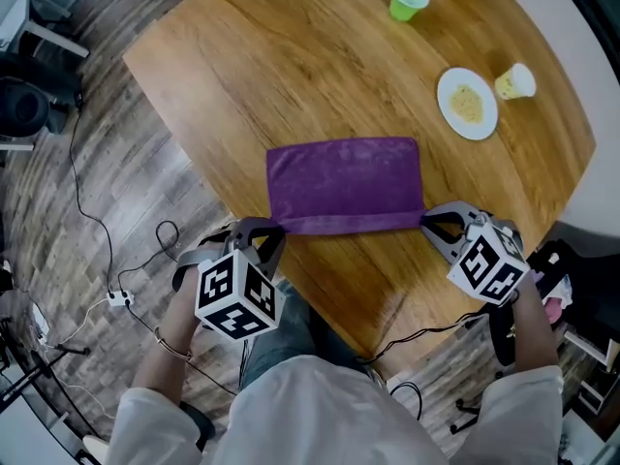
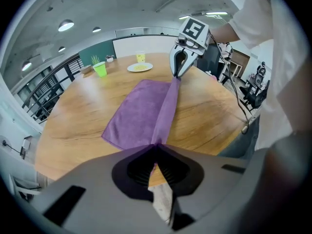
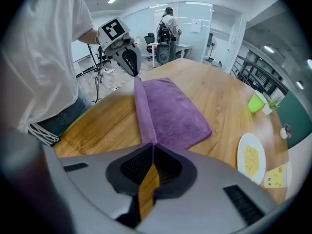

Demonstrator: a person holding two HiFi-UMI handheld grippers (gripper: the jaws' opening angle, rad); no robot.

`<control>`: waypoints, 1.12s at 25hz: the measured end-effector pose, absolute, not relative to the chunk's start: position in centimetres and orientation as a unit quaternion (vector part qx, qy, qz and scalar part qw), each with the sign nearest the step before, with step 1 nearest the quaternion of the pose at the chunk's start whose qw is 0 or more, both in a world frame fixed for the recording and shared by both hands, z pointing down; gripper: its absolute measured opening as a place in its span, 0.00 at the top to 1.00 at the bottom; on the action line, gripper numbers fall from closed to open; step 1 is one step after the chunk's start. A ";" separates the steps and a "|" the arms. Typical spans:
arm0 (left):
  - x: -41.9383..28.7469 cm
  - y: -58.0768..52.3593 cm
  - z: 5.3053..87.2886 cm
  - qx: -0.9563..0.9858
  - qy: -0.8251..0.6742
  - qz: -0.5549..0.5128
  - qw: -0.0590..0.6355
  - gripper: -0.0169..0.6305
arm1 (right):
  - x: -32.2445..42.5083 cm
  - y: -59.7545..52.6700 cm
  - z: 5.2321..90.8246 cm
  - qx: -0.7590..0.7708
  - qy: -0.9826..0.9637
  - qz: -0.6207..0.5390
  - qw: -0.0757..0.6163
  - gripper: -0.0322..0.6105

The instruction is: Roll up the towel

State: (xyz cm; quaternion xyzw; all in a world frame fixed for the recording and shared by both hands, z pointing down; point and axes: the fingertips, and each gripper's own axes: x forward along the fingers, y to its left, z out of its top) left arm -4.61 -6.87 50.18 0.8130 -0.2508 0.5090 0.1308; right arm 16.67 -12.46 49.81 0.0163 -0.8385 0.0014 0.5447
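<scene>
Purple towel (image 1: 344, 182) spread flat on a round wooden table (image 1: 291, 66), head view. The towel lies near the table's 6 o'clock edge, close to the person. Its far part rests on the wood. Its near edge is raised into a narrow band stretched between the two grippers.

Left gripper (image 1: 275, 231): at 8 o'clock of the towel, pointing steeply down. Its jaws are pressed together on the towel's near left corner, and in the left gripper view the purple cloth runs straight into the closed tips.

Right gripper (image 1: 427, 220): at 4 o'clock of the towel, also pointing steeply down. Its jaws are likewise pinched on the near right corner, and in the right gripper view the band of cloth ends at the closed tips.

Each gripper view shows the other gripper at 12 o'clock, at the far end of the lifted band.

Other items on the table, well apart from the towel:
- A green cup (image 1: 408, 0) stands upright at 1 o'clock.
- A white plate (image 1: 467, 103) carrying yellow food sits at 2 o'clock.
- A pale yellow cup (image 1: 515, 81) lies tipped on its side just beside the plate, at the plate's 2 o'clock.

Cables (image 1: 116, 260) trail across the plank floor at 8 o'clock.
</scene>
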 end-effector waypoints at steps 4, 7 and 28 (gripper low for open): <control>-5.4 -9.3 50.5 0.808 -0.262 0.511 0.136 0.94 | 16.0 -14.6 50.4 0.020 -0.835 -0.002 0.549 0.93; -5.9 -10.4 51.3 0.803 -0.264 0.515 0.143 0.94 | 15.5 -15.8 51.0 0.023 -0.836 -0.003 0.548 0.93; -7.3 -9.1 49.2 0.803 -0.295 0.504 0.123 0.88 | 16.6 -15.8 48.8 0.076 -0.851 -0.017 0.519 0.82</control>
